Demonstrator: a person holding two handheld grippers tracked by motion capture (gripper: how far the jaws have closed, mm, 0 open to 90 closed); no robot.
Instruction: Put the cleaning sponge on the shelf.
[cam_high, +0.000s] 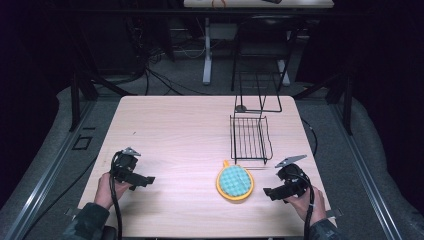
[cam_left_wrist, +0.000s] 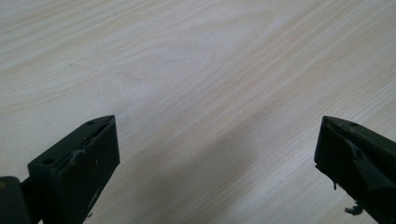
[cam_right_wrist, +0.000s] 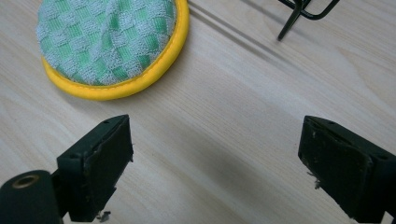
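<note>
A round yellow-rimmed pad with green checked cloth (cam_high: 235, 182) is lying on the pale wooden desk (cam_high: 180, 130), just beside the right gripper (cam_high: 270, 192). The left gripper (cam_high: 148, 179) is hovering well apart. Both grippers are gaping wide, holding nothing. A black wire rack (cam_high: 250, 139) is standing behind the pad.

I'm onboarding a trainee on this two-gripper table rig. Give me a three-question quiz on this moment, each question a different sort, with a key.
1. True or false: the right gripper is clamped on the round yellow-rimmed pad.
2. Multiple choice: what stands just beyond the pad on the wooden table? A) a black wire rack B) a red bucket C) a stack of plates
3. Fill in: the left gripper has its jaws ____ over bare tabletop.

Key
1. False: its jaws are apart and nothing sits between them, with the pad lying ahead of them.
2. A
3. open
</note>
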